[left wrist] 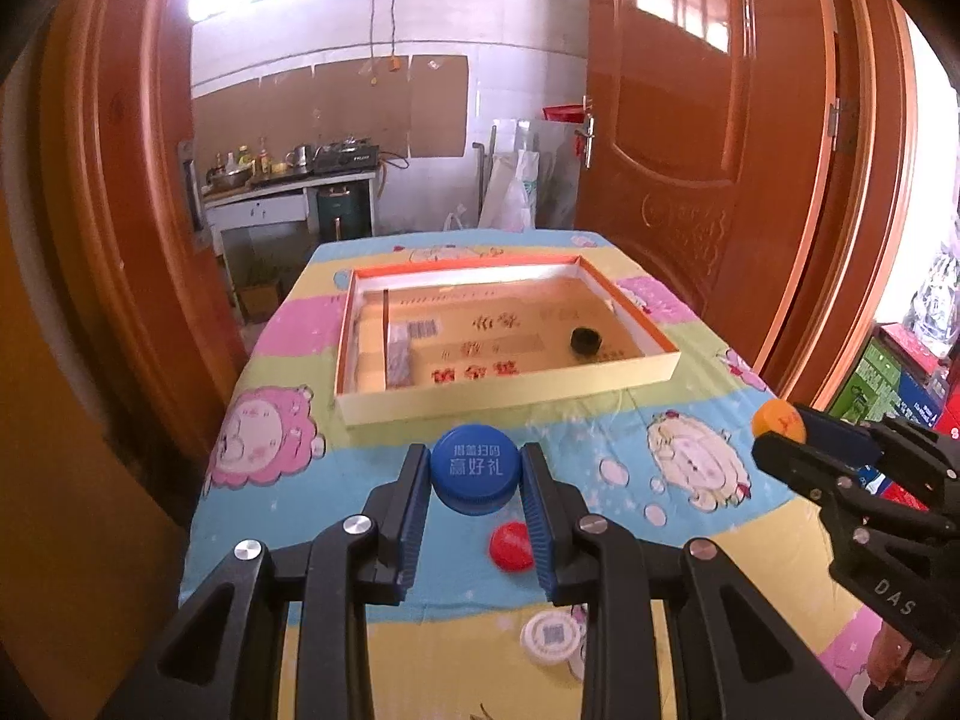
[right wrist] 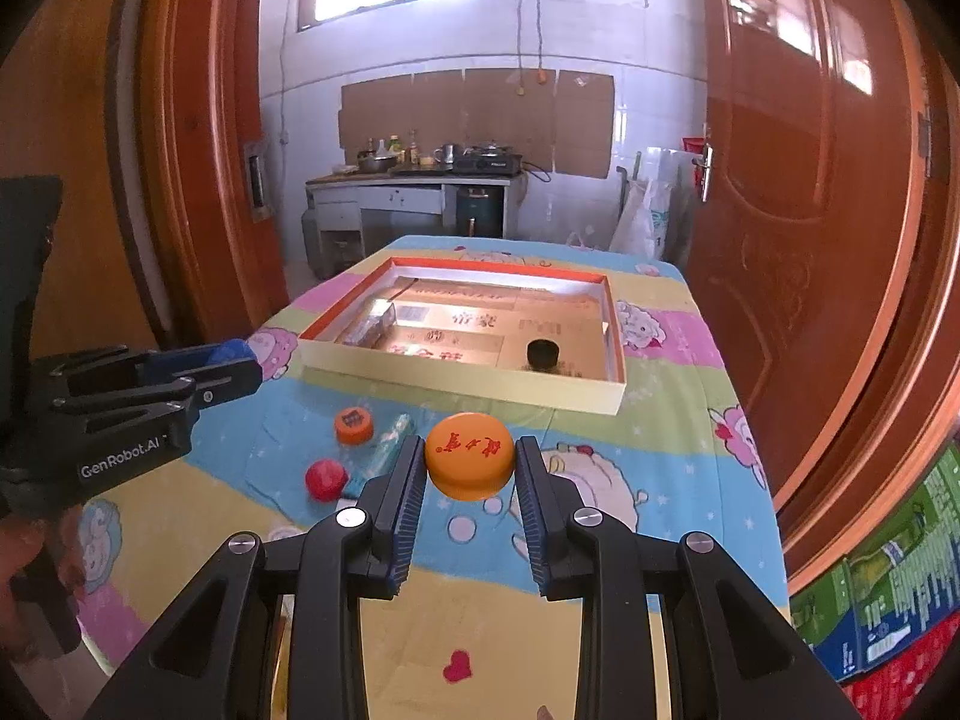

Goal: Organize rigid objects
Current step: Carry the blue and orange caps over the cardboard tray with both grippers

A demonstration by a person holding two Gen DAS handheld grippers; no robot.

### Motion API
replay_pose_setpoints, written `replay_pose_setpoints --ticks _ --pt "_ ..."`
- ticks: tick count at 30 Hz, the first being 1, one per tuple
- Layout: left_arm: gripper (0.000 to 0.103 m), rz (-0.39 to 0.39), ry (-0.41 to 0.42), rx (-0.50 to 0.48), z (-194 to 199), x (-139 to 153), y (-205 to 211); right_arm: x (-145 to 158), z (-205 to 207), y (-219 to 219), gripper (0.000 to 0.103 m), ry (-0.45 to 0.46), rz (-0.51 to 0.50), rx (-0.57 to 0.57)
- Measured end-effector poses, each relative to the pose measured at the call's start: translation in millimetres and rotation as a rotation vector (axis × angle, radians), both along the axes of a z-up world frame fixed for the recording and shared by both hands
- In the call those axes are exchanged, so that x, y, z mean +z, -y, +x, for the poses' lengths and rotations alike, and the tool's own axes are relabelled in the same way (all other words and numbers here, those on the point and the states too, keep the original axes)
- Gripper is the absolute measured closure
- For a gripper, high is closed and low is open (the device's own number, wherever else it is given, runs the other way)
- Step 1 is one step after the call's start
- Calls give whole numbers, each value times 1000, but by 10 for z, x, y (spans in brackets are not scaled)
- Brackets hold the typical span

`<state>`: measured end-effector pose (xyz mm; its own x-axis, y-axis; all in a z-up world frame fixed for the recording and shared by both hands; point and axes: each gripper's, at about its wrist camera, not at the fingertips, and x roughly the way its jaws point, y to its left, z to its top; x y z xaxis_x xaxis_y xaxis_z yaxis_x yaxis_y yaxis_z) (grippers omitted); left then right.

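My left gripper (left wrist: 474, 471) is shut on a blue bottle cap (left wrist: 474, 465) with white writing, held above the table. It shows from the side at the left of the right wrist view, left gripper (right wrist: 240, 360). My right gripper (right wrist: 469, 465) is shut on an orange cap (right wrist: 469, 455) with red writing; in the left wrist view the right gripper (left wrist: 774, 438) holds that orange cap (left wrist: 779, 420) at the right edge. Ahead lies a shallow cardboard box (left wrist: 600, 387), box (right wrist: 456, 383), with a black cap (left wrist: 585, 341), black cap (right wrist: 543, 354), inside.
Loose on the cartoon tablecloth (right wrist: 678, 420) lie a red cap (left wrist: 510, 546), red cap (right wrist: 325, 479), a smaller orange cap (right wrist: 354, 425), a white cap (left wrist: 551, 636) and a clear wrapper (right wrist: 390, 438). Wooden doors stand on both sides. A kitchen counter is behind. Cartons sit at the lower right.
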<state>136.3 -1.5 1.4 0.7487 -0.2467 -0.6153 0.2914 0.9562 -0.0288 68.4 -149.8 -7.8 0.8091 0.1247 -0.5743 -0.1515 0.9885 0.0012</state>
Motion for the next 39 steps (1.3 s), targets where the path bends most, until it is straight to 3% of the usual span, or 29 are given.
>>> replay_pose_setpoints --ticks 19,25,39 --pt "72 7 -3 -44 751 269 385 170 726 100 72 1 -30 26" --pt "72 -9 -63 -30 1150 155 424 177 1074 151 72 -23 -30 34" --pt "72 -27 -153 48 1769 -209 407 -16 2057 263 72 -141 76 10"
